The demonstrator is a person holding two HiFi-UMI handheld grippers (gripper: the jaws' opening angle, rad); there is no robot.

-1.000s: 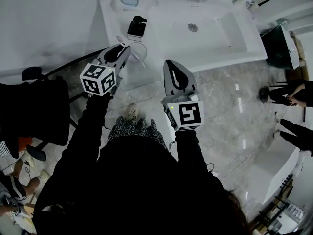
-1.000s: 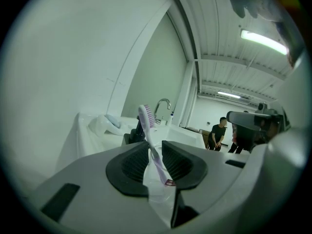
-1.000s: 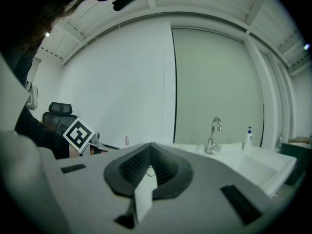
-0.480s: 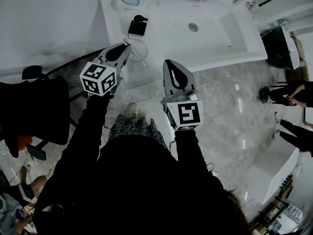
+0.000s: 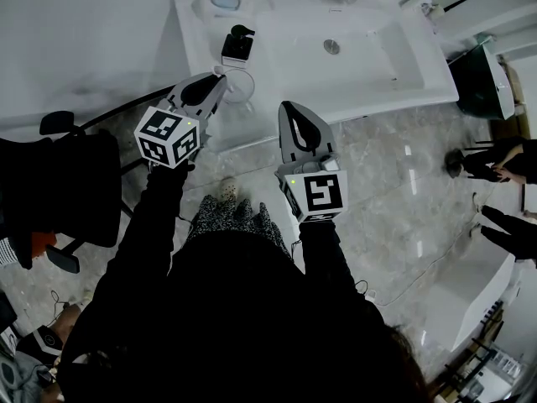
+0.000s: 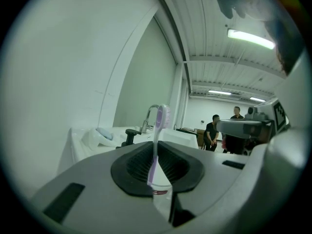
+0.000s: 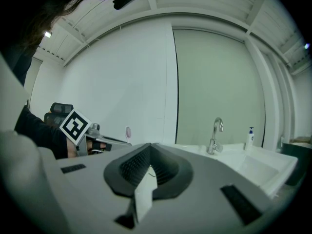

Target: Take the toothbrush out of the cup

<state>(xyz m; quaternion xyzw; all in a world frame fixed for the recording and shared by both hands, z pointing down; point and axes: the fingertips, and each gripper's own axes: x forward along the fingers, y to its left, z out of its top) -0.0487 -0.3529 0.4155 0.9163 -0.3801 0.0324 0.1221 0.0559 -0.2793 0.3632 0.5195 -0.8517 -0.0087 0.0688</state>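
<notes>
Two grippers. Left gripper (image 5: 220,80), jaws just closing, clamps toothbrush (image 6: 155,145) at cup (image 5: 239,87); right gripper (image 7: 146,175) clenched, empty. Best: lift straight up, upright, clearing rim.

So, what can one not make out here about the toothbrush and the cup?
1. Lower end of the toothbrush: left gripper view; the left gripper, whose jaws have just been closing on the handle, hides it.
2. The cup: not seen in either gripper view; in the head view the left gripper covers part of its rim, so whether the brush is out is unclear.
3. Label of the bottle: right gripper view, too small.
</notes>
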